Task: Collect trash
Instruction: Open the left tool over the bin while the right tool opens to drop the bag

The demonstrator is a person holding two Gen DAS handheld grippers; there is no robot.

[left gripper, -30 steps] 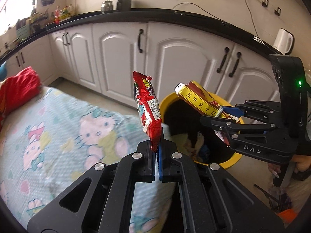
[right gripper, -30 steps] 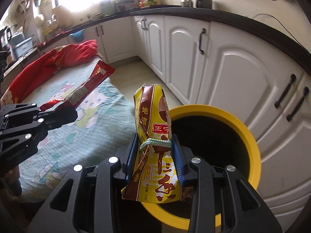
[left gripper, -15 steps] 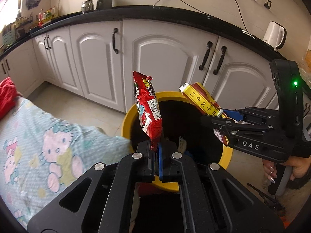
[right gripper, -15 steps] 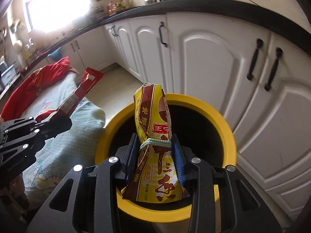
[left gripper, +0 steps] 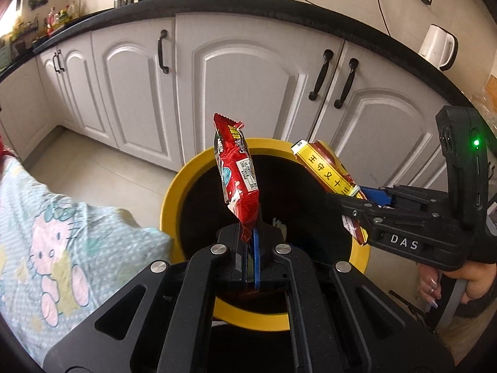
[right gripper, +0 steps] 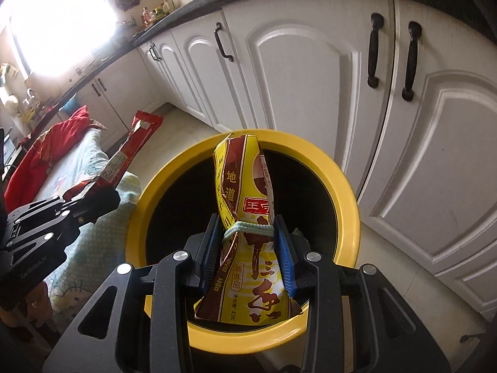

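A red snack wrapper [left gripper: 237, 174] is clamped by its lower end in the fully closed jaws of the left gripper [left gripper: 248, 242], and stands up at the centre of the left wrist frame, over the dark mouth of the yellow bin [left gripper: 174, 186]. A yellow seasoning packet [right gripper: 245, 227], tied round with a pale cord, is pinched between the blue pads of the right gripper [right gripper: 248, 248], whose jaws are closed on it part-way.

Over the last second both views have been swung off the cartoon-print bed cover [left gripper: 46, 233], now confined to the lower left, and the bin has been brought to the centre of each frame, below the white cabinet doors [left gripper: 242, 87].

Both pieces of trash are therefore judged ready for release. Something pale seems to lie inside the bin, though it cannot be made out.
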